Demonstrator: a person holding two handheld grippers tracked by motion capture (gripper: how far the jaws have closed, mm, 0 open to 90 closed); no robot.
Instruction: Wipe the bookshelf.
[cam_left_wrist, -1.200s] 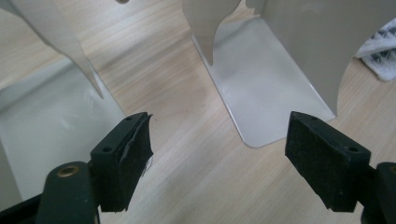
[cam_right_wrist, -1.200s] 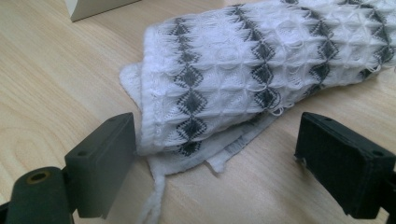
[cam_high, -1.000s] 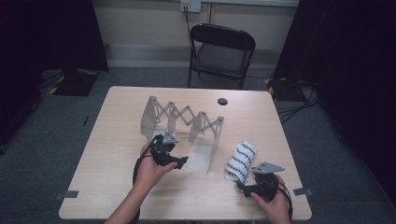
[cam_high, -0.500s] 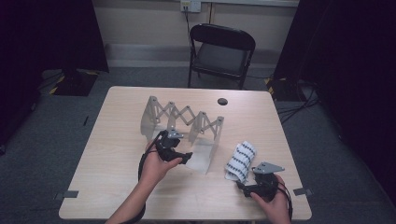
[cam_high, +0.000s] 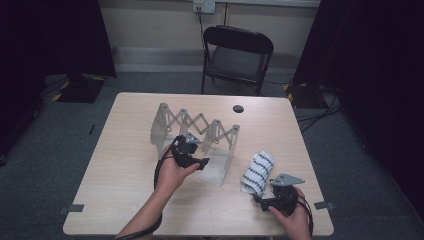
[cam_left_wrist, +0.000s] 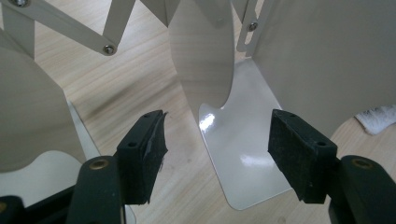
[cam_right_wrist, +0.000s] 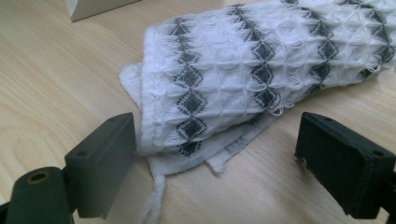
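The towel (cam_high: 258, 171) is seen rolled at the table's (cam_high: 125, 165) near right, its end lying between the wide-apart jaws of the right gripper (cam_high: 263, 202), probably lined up for a grasp, though nothing is pinched yet. Farther in, the left gripper (cam_high: 201, 163) is held at the folding rack (cam_high: 195, 131), whose upright panels are spread, likely to take the towel. Its jaws have just been closing yet stand apart, with a panel's base plate (cam_left_wrist: 238, 158) between them, untouched.
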